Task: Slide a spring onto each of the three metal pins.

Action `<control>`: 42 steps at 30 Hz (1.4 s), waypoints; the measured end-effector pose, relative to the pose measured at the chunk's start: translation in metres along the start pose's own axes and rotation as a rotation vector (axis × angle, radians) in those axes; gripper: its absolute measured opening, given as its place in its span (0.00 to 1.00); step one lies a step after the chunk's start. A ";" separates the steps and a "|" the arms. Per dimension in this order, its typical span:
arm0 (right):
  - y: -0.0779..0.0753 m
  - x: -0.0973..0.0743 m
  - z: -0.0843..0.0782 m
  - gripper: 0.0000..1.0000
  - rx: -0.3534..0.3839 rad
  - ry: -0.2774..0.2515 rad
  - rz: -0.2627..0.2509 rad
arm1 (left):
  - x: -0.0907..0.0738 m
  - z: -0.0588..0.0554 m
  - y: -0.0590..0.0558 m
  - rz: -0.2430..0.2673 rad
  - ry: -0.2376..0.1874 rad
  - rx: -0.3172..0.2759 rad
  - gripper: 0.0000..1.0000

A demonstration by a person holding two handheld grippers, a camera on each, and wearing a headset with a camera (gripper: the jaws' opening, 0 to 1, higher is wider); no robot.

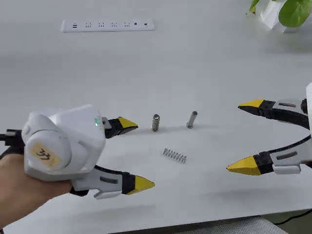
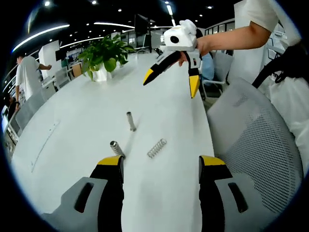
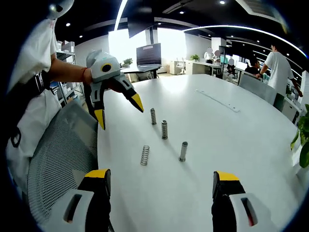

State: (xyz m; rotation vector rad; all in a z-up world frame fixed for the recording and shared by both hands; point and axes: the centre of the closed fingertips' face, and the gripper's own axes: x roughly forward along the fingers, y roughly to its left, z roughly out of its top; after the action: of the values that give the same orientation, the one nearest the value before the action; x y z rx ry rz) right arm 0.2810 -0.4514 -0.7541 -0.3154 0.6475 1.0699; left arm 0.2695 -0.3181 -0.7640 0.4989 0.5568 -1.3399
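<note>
On the white table (image 1: 204, 63), a metal pin with a spring on it (image 1: 155, 122) stands beside a bare pin (image 1: 191, 119). A loose spring (image 1: 174, 155) lies flat just in front of them. The right gripper view shows two pins wearing springs (image 3: 153, 116) (image 3: 164, 129), the bare pin (image 3: 183, 151) and the loose spring (image 3: 145, 155). My left gripper (image 1: 136, 154) is open at the left of the parts, with nothing between its jaws. At the right, my right gripper (image 1: 243, 135) is open and equally free of any part. The left gripper view has a sprung pin (image 2: 116, 147), the bare pin (image 2: 131, 121) and the loose spring (image 2: 156, 148).
A white power strip (image 1: 107, 25) lies at the table's far side. A potted plant (image 1: 287, 12) stands at the far right corner. A grey mesh chair (image 3: 63, 159) sits against the near table edge. People and desks are in the background.
</note>
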 end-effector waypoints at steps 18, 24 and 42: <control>-0.007 -0.013 -0.020 0.85 0.048 -0.028 -0.050 | 0.068 -0.029 0.009 -0.055 0.298 0.186 0.31; -0.006 -0.014 -0.025 0.85 0.063 -0.036 -0.061 | 0.075 -0.034 0.013 -0.063 0.324 0.194 0.25; -0.006 -0.015 -0.030 0.84 0.076 -0.043 -0.070 | 0.082 -0.040 0.011 -0.079 0.359 0.148 0.09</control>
State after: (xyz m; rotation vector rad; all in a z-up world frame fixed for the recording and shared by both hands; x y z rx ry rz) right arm 0.2715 -0.4805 -0.7684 -0.2468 0.6323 0.9800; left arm 0.2879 -0.3532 -0.8471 0.8556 0.7812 -1.3816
